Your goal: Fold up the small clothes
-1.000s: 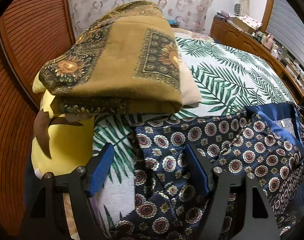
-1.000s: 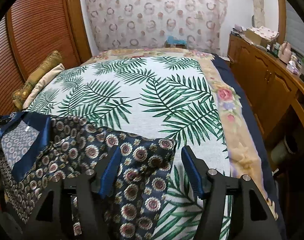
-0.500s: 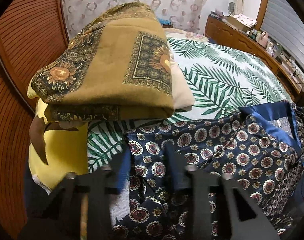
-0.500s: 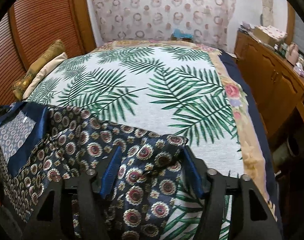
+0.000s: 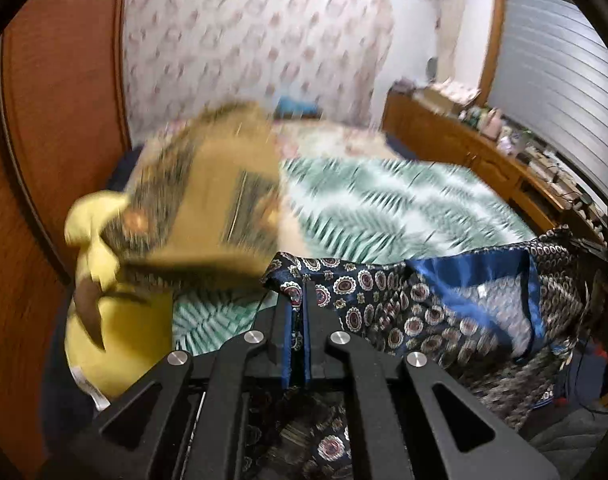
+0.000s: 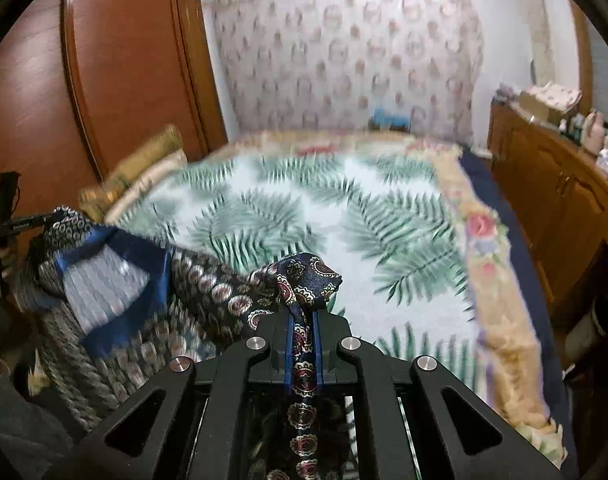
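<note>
Left wrist view. The left gripper is sitting at lower centre, its fingers clenched on a corner of the navy patterned garment. The cloth is bunching up above the fingertips and stretching away to the right (its plain blue lining is showing there). The ochre folded blanket is lying blurred at middle left, on top of a yellow pillow. The palm-leaf bedspread is filling the middle of the frame.

Right wrist view. The right gripper is occupying lower centre, its fingers grasping another corner of the navy patterned garment, which is knotting up above the tips and trailing off to the left edge. The palm-leaf bedspread is spreading behind. A wooden cabinet is standing at right.
</note>
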Demonstrator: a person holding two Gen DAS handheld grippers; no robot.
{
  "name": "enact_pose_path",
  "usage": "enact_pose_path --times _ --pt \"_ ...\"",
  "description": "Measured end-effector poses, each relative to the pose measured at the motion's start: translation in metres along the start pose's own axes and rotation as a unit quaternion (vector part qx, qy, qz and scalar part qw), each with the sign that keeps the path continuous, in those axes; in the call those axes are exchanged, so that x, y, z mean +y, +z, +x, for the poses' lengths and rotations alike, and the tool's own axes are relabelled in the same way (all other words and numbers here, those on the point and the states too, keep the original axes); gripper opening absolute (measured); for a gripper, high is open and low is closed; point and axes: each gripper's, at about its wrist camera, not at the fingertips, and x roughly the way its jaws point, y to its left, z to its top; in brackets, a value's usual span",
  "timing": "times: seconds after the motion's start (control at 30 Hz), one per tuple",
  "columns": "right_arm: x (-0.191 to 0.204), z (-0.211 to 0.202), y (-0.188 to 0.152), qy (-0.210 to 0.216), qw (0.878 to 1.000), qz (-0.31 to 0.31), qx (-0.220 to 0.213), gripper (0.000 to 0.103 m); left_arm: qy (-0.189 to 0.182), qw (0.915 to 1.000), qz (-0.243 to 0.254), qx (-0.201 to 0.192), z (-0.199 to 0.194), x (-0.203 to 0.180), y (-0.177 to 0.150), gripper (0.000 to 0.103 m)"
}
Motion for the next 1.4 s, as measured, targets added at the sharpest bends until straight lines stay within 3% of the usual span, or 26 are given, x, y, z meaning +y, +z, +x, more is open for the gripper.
enact_pose_path --times 0.27,0.47,0.6,0.8,0.83,0.9,0.97,1.03,1.23,1.4 --pt "0.008 -0.095 0.027 -0.023 0.995 -0.035 -0.089 0.006 -0.025 0.9946 0.024 -0.098 -0.063 -0.036 0.042 0.005" --pt "0.000 -0.124 0.075 -0.062 0.987 -0.073 -0.125 0.006 -0.014 0.9926 0.025 -0.118 -0.047 -0.041 0.086 0.005" --pt "-0.014 -0.091 0.121 -0.095 0.986 -0.083 -0.112 0.006 0.028 0.9928 0.019 -0.115 -0.004 -0.030 0.120 0.005" --pt "-0.025 0.030 0.156 -0.165 0.983 -0.068 -0.036 0.010 0.073 0.9943 0.010 -0.076 0.080 -0.008 0.136 0.008" --pt "-0.027 0.050 0.156 -0.177 0.982 -0.062 -0.020 0.016 0.073 0.9949 0.008 -0.069 0.088 -0.004 0.134 0.008" --pt "-0.036 0.089 0.149 -0.191 0.981 -0.041 0.023 0.038 0.057 0.9972 0.005 -0.048 0.101 0.001 0.127 0.019" --pt "-0.043 0.116 0.138 -0.191 0.980 -0.015 0.062 0.043 0.057 0.9974 0.013 -0.042 0.102 0.000 0.118 0.027" --pt "-0.042 0.126 0.126 -0.185 0.980 -0.007 0.070 0.043 0.053 0.9974 0.025 -0.041 0.097 -0.002 0.106 0.039" --pt "-0.045 0.099 0.091 -0.142 0.988 0.002 0.061 0.050 0.017 0.9986 0.041 -0.027 0.080 -0.026 0.078 0.059" --pt "-0.059 0.048 0.062 -0.124 0.991 0.005 0.052 0.053 -0.021 0.9983 0.046 -0.027 0.074 -0.057 0.063 0.066"
